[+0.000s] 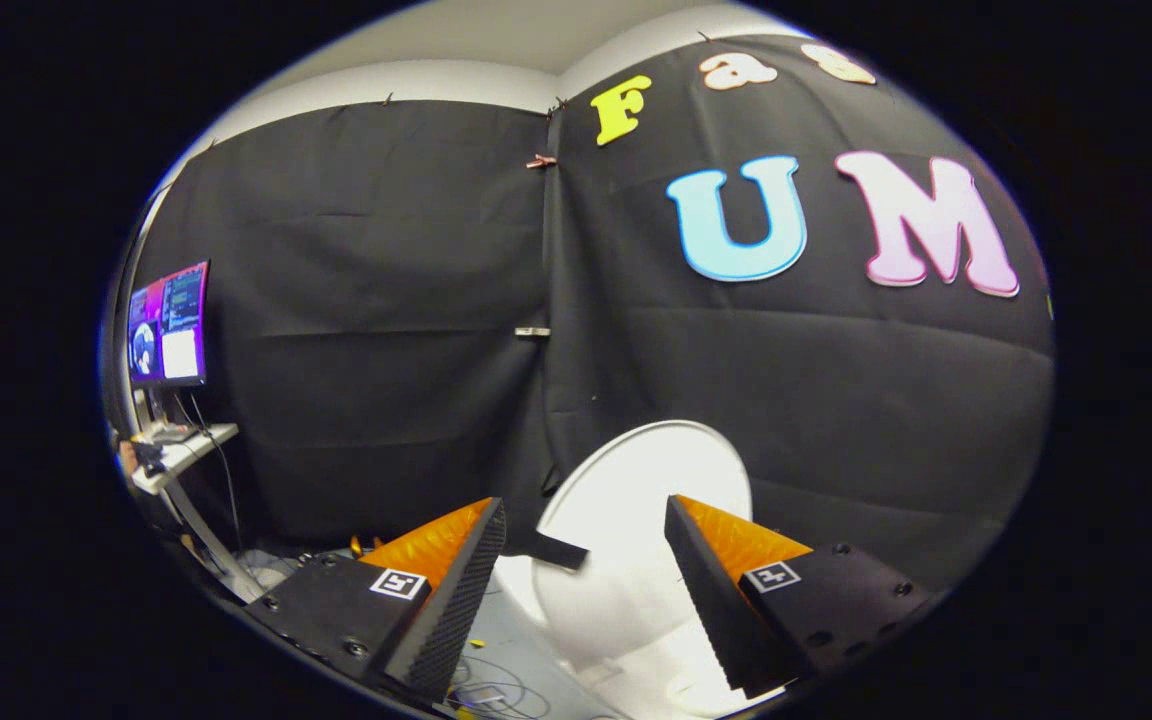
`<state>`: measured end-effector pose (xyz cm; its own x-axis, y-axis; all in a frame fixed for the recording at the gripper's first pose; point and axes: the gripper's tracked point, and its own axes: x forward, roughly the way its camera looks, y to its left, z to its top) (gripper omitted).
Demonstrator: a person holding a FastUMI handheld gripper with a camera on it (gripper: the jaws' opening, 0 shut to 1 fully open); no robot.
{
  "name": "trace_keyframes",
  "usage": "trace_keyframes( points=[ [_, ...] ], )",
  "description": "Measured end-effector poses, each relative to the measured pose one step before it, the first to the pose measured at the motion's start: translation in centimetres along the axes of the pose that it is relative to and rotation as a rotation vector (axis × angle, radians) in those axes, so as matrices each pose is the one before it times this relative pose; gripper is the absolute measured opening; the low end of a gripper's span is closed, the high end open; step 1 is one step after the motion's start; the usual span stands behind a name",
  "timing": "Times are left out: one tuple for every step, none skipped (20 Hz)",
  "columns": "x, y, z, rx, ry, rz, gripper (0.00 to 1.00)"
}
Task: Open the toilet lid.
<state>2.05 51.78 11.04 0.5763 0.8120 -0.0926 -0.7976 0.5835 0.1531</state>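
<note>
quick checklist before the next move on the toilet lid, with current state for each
1. Toilet lid raised: ok, it stands upright against the cloth wall.
2. Hand-held gripper open: ok, fingers spread wide.
3. Fingers free of the lid: ok, nothing pressed between them; lid lies beyond.
4. Lid resting stably: cannot tell.
5. Black tab at lid's edge free of the fingers: ok.
6. Toilet bowl unobstructed: cannot tell, partly hidden.

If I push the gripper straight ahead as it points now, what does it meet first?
Probably the raised toilet lid, which stands just beyond the open gripper, centred between its fingers. Depth is unclear in this fisheye view; the black cloth wall lies behind.
</note>
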Motion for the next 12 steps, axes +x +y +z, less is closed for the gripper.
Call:
trace_keyframes(
  points=[
    [-1.463,-1.28,-0.006,-0.021,-0.00247,-0.02994,0.99],
    [-1.356,-1.443,-0.026,-0.01857,-0.00826,-0.02949,0.99],
    [-1.042,-1.467,-0.252,-0.01222,-0.01078,-0.02903,0.99],
    [-1.205,-1.648,0.108,-0.00764,-0.01872,-0.03107,1.0],
    [-1.298,-1.621,0.233,-0.00358,-0.02406,-0.03421,0.99],
    [-1.457,-1.573,0.099,0.00491,-0.01628,-0.0361,0.99],
    [-1.495,-1.782,0.167,0.00834,-0.02315,-0.03987,0.98],
    [-1.472,-1.812,0.258,0.00591,-0.02993,-0.04203,0.98],
    [-1.467,-1.846,0.199,0.0017,-0.0325,-0.03606,0.97],
    [-1.545,-1.733,-0.059,0.00034,-0.02223,-0.03903,0.97],
    [-1.179,-2.252,-0.819,-0.00493,0.01637,-0.05421,0.97],
    [-1.414,-2.276,-0.929,-0.00769,0.02508,-0.04779,0.97]
  ],
)
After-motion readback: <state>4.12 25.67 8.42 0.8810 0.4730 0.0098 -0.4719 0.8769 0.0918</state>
